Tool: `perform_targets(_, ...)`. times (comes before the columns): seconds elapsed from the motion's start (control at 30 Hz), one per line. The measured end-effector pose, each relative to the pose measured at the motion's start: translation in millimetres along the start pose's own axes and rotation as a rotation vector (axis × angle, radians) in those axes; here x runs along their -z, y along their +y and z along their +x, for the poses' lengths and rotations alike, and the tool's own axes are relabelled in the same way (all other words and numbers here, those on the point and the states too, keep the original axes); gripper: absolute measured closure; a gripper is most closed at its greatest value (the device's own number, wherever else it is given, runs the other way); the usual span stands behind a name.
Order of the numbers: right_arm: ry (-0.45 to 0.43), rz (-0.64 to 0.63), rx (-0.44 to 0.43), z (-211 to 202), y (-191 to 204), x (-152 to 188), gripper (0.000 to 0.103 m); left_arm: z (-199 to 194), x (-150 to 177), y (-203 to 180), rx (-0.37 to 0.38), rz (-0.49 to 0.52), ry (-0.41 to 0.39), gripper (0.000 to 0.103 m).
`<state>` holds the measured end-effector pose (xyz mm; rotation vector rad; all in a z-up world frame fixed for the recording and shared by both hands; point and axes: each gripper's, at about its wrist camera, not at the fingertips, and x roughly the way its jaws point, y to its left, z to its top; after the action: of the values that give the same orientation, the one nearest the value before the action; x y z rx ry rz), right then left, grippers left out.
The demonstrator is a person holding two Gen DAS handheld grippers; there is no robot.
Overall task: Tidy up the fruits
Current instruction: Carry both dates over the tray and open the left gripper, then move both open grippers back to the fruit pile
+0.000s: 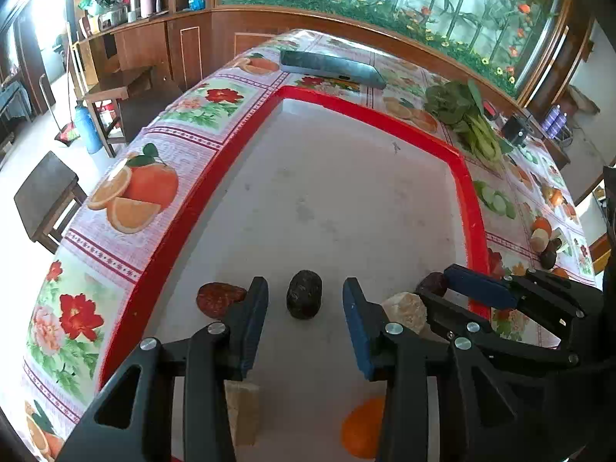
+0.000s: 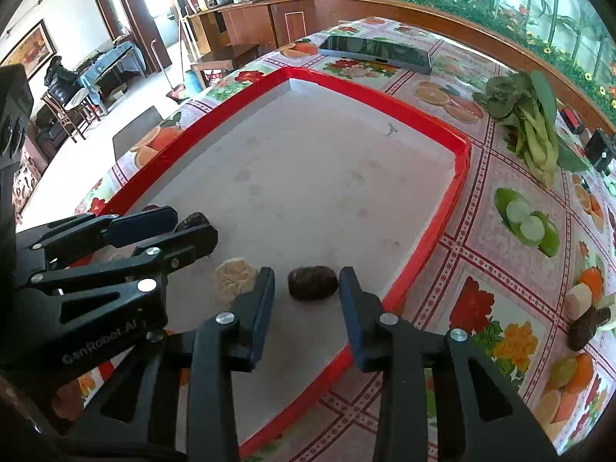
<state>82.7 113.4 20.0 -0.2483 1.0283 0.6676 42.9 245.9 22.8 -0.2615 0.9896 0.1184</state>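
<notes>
Lying between spread left gripper (image 1: 305, 300) fingers, dark fruit (image 1: 303, 299), untouched

We saw a table (image 2: 500, 208) under a fruit-print cloth. A red-rimmed tray (image 2: 423, 113) lay on it. Beyond the tray lay a phone (image 2: 375, 54); right of the tray lay greens (image 2: 531, 127), and nearer, a small fruit pile (image 2: 587, 312).

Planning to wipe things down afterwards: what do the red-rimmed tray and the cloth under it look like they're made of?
The tray looks like cardboard or board: matte grey floor with faint stains, rim wrapped in glossy red, possibly tape. The tablecloth looks like plastic or oilcloth, printed with fruit and flowers, with a slight sheen; the exact material isn't certain.
</notes>
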Motion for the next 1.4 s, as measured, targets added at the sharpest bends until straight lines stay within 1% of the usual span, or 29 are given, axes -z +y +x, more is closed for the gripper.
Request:
perform_targets(0.3, -0.024, 0.019, -0.022, -19, 3, 8, 0.065, -10, 4, -1, 0.004, -0.013, -0.013, 0.062)
perform_targets(0.4, -0.035, 0.023, -0.027, -29, 4, 11, 0.063, -14, 5, -5, 0.005, -0.014, -0.018, 0.062)
perform_targets(0.53, -0.047, 0.039, -0.031, -41, 0, 18, 0.058, -19, 8, -11, 0.004, -0.013, -0.030, 0.062)
perform_targets(0.67, -0.052, 0.054, -0.033, -53, -6, 27, 0.058, -26, 11, -21, -0.006, -0.003, -0.053, 0.062)
perform_targets(0.83, -0.054, 0.078, -0.027, -64, -19, 40, 0.056, -31, 14, -38, 0.005, 0.010, -0.056, 0.061)
perform_targets(0.9, -0.055, 0.091, -0.022, -69, -26, 47, 0.056, -32, 16, -46, 0.008, 0.015, -0.057, 0.057)
perform_targets(1.0, -0.062, 0.120, -0.007, -79, -41, 59, 0.052, -33, 18, -67, 0.019, 0.038, -0.058, 0.057)
perform_targets(1.07, -0.068, 0.141, 0.008, -85, -51, 65, 0.046, -32, 20, -80, 0.027, 0.060, -0.051, 0.057)
perform_targets(1.13, -0.076, 0.166, 0.026, -91, -65, 72, 0.044, -32, 22, -93, 0.035, 0.078, -0.046, 0.056)
perform_targets(1.3, -0.089, 0.262, 0.078, -106, -115, 92, 0.042, -29, 29, -129, 0.061, 0.132, -0.028, 0.054)
perform_targets(1.4, -0.096, 0.323, 0.134, -112, -152, 103, 0.039, -26, 34, -149, 0.072, 0.165, -0.015, 0.053)
